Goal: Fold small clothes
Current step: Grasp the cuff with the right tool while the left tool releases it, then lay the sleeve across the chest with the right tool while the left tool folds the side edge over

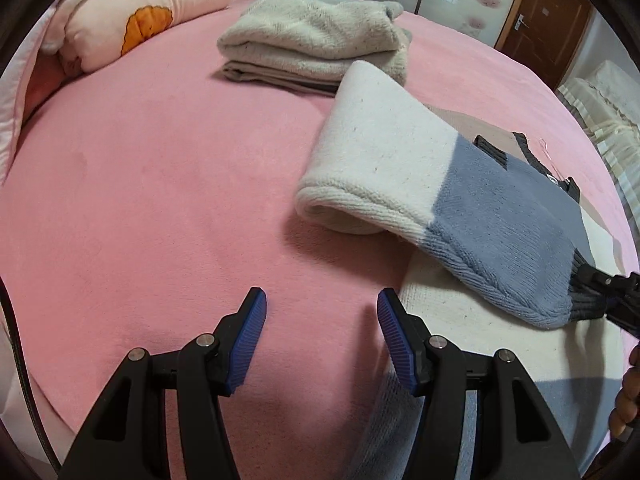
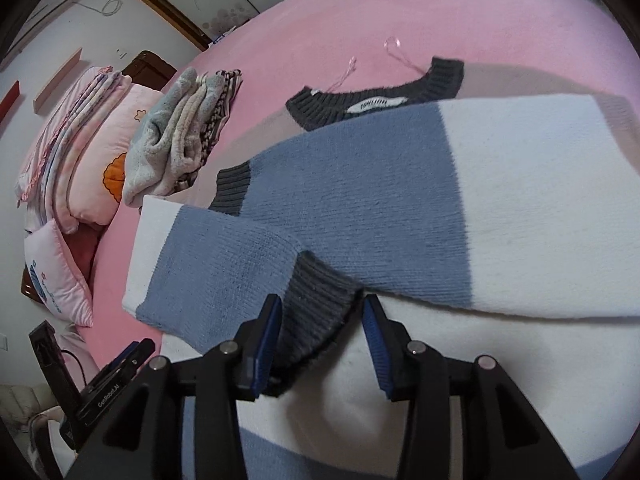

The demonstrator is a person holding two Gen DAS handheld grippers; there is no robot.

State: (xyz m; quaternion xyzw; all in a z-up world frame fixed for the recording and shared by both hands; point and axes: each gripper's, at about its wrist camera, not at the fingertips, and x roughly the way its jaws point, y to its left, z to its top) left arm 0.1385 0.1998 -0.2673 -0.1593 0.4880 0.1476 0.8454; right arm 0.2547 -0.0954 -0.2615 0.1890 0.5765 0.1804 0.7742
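The right gripper (image 2: 320, 344) has its 2 blue-padded fingers (image 2: 267, 340) spread to either side of a dark grey ribbed cuff (image 2: 316, 312); the left pad lies against the cuff, the right pad stands clear of it, and whether the cuff is truly pinched cannot be told from this view. That cuff ends a blue-and-white sleeve (image 2: 224, 276) of a colour-block knit sweater (image 2: 520, 208) spread across the pink bed (image 2: 360, 20), with a second sleeve (image 2: 360, 184) folded over the white body and the dark collar (image 2: 376, 100) with its label pointing toward the far edge. In the left wrist view, the left gripper (image 1: 322, 336) hovers with its fingers wide apart and nothing between them, over bare pink sheet (image 1: 160, 200) beside the sweater's near white hem (image 1: 460, 320). There the sleeve (image 1: 420, 184) arches off the bed, its cuff end reaching the right gripper (image 1: 616, 292) at the frame's right edge. Toward the far edge of the bed sits a stack of folded grey clothes (image 1: 316, 44), seen also from the right wrist (image 2: 176, 136) next to pink pillows (image 2: 92, 128). A pillow with an orange print (image 1: 140, 20) lies at the bed's far left corner.
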